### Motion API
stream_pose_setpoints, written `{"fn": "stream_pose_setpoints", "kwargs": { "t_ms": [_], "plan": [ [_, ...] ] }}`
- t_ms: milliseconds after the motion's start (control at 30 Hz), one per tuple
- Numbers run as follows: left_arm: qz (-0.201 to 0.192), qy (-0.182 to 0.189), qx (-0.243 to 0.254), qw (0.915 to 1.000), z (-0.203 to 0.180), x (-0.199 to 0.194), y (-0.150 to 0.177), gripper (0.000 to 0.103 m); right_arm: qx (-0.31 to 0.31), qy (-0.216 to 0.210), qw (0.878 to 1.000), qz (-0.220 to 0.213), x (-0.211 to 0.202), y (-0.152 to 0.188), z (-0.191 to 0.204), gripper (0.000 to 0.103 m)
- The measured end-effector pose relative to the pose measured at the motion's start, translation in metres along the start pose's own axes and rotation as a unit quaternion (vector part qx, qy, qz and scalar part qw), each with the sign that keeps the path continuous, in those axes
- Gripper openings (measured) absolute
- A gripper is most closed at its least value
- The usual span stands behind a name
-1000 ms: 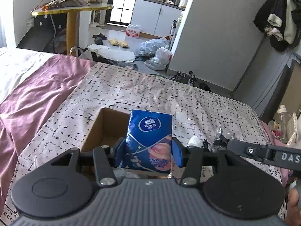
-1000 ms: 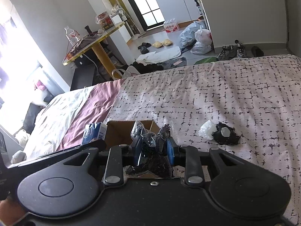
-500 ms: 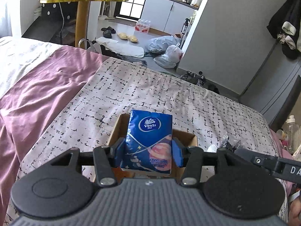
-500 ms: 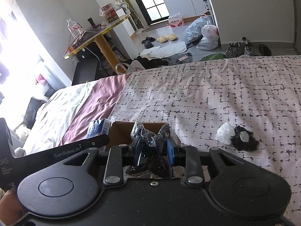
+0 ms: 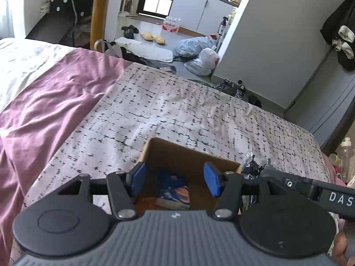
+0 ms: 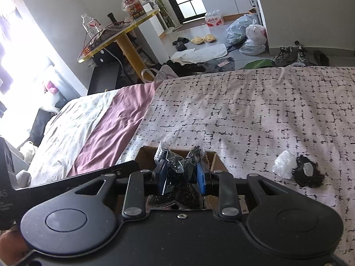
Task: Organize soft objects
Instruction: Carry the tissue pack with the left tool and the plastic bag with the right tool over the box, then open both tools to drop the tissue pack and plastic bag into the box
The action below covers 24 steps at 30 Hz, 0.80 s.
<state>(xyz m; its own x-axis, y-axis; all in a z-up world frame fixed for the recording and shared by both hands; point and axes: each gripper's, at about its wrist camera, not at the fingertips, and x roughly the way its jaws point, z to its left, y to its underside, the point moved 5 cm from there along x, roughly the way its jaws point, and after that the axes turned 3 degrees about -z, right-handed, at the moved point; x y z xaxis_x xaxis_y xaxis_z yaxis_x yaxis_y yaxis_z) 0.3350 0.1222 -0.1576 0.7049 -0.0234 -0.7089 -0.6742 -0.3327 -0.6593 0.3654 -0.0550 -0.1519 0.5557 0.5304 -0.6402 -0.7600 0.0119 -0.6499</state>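
Observation:
An open cardboard box [image 5: 190,155] sits on the patterned bedspread. The blue tissue pack [image 5: 174,194] lies inside it, blurred. Above the box my left gripper [image 5: 175,178] has its jaws opening, and its blue pads [image 5: 210,178] stand clear of the pack. My right gripper [image 6: 182,176] is shut on a clear bag of black stuff [image 6: 177,173], held just over the box's near right edge [image 6: 214,159]. The same bag [image 5: 253,164] shows beside the box in the left wrist view. A black bundle with a white plastic piece [image 6: 297,171] lies on the bed to the right.
A purple sheet [image 5: 44,110] covers the bed's left side. Beyond the bed's far edge are a yellow round table [image 5: 99,2], slippers, plastic bags [image 5: 199,53] and shoes on the floor. A grey wall [image 5: 277,44] stands at the right.
The left gripper let go of the tissue pack, which dropped into the box. Both grippers moved forward over the box. The right one still grips the bag.

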Motion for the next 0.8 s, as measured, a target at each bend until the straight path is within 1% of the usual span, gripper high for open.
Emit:
{"fn": "stream_pose_setpoints", "kwargs": {
  "t_ms": [100, 167, 200, 233, 300, 467, 533, 567, 633, 667, 700, 800],
  "plan": [
    [-0.003, -0.008, -0.004, 1.0000, 0.008, -0.005, -0.002, 0.057, 0.002, -0.003, 1.000, -0.002, 0.003, -0.003, 0.006, 0.029],
    [-0.005, -0.014, 0.002, 0.9999, 0.011, -0.008, -0.003, 0.057, 0.010, -0.009, 1.000, -0.009, 0.004, -0.005, 0.007, 0.033],
    [-0.008, -0.018, 0.009, 0.9998, 0.011, -0.010, -0.004, 0.057, 0.015, -0.009, 1.000, -0.010, 0.005, -0.006, 0.006, 0.040],
    [-0.011, -0.021, 0.016, 0.9996, 0.011, -0.012, -0.004, 0.057, 0.021, -0.009, 1.000, -0.008, 0.005, -0.007, 0.006, 0.049],
    [-0.012, -0.023, 0.025, 0.9994, 0.010, -0.016, -0.003, 0.057, 0.027, -0.011, 1.000, -0.007, 0.003, -0.006, 0.004, 0.051],
    [-0.009, -0.018, 0.031, 0.9993, 0.001, -0.020, 0.007, 0.059, 0.031, 0.002, 0.999, -0.005, -0.009, -0.002, -0.005, 0.058],
    [-0.015, -0.015, 0.031, 0.9993, -0.004, -0.023, 0.008, 0.067, 0.036, 0.010, 0.999, -0.007, -0.015, 0.000, -0.012, 0.062],
    [-0.023, -0.012, 0.036, 0.9990, -0.008, -0.027, 0.008, 0.069, 0.036, 0.012, 0.999, -0.008, -0.017, 0.001, -0.015, 0.063],
    [-0.040, -0.012, 0.052, 0.9978, -0.017, -0.034, 0.008, 0.076, 0.031, 0.017, 0.999, -0.013, -0.025, 0.003, -0.019, 0.073],
    [-0.046, -0.008, 0.055, 0.9974, -0.021, -0.038, 0.008, 0.078, 0.025, 0.020, 0.999, -0.016, -0.029, 0.004, -0.021, 0.076],
    [-0.051, 0.000, 0.056, 0.9971, -0.025, -0.042, 0.008, 0.081, 0.017, 0.023, 0.999, -0.021, -0.033, 0.005, -0.023, 0.083],
    [-0.052, 0.009, 0.061, 0.9967, -0.036, -0.049, 0.010, 0.093, 0.001, 0.029, 0.999, -0.030, -0.046, 0.009, -0.030, 0.090]
  ]
}}
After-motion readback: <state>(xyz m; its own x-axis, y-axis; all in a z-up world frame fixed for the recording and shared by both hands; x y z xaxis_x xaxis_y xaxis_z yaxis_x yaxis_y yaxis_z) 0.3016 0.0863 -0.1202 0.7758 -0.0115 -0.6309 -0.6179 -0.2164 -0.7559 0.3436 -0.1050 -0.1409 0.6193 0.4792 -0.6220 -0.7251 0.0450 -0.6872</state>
